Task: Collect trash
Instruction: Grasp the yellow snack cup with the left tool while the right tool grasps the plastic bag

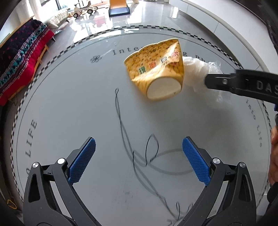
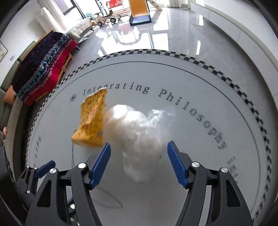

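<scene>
A crushed yellow paper cup (image 1: 156, 71) lies on its side on the round white table (image 1: 69, 104), its white base facing me. Right of it, touching it, sits a crumpled clear plastic bag (image 1: 196, 69). My left gripper (image 1: 139, 140) hangs open over bare tabletop, nearer than the cup, with nothing between its blue pads. My right gripper (image 2: 139, 145) stands open with the plastic bag (image 2: 137, 132) between its fingers; the pads do not visibly press on it. The cup (image 2: 92, 121) lies just left of its left fingertip. One right finger (image 1: 219, 81) reaches in over the bag.
The table has a checkered rim (image 2: 231, 81) and printed lettering. Past its left edge stands a bench with a red and dark blanket (image 2: 45, 66). Glossy floor, a slide (image 2: 139, 12) and toy vehicles lie beyond. A hand (image 1: 274, 156) shows at the right edge.
</scene>
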`<state>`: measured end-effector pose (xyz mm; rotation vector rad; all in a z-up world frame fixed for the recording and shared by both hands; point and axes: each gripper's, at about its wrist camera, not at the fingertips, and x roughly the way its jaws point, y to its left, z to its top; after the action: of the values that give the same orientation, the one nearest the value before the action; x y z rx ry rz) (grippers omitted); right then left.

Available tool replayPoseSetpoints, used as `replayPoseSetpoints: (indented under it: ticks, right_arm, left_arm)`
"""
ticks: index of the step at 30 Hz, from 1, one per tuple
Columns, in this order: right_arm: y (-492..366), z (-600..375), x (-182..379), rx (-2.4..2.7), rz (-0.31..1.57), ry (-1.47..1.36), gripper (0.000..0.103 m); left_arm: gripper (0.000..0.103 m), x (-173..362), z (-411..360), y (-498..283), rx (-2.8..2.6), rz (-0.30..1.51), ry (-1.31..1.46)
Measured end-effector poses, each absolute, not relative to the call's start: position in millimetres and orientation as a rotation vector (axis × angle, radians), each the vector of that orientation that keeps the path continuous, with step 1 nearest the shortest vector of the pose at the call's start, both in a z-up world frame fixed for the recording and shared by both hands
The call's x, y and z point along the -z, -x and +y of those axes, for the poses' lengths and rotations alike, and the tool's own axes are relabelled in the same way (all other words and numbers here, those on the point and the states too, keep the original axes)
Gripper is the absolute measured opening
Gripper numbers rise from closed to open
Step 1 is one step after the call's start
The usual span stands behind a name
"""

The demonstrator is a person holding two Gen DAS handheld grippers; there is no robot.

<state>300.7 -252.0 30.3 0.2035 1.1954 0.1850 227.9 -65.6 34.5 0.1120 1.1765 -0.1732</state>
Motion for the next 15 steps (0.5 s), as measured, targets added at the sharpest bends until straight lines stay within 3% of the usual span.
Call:
replayPoseSetpoints:
  ticks: [2,4,6,15]
  right_arm:
    - [-309.5,-251.5,-24.3,-0.187,1.207,-0.205,0.068]
    - [-317.1,-254.5,-19.1,-0.236,1.227,-0.259,0.049]
    - [-317.2,-257.8,-22.8,-0.226,1.208,-0.265,0.039]
    - [-315.1,-286.2,-40.8,-0.156,1.120,-0.244,0.039]
  left_arm:
    - [0.097,-31.4,-68.9,-233.4,0.175,1.180,-0.116]
    - [0.097,-29.3,-71.6,-238.9,0.168,1.179,-0.130]
    - [0.097,-29.5,-73.3,-243.6,0.158,1.175,-0.143]
    - [0.097,-34.3,-95.6,-281.4,0.105,1.145,-0.160]
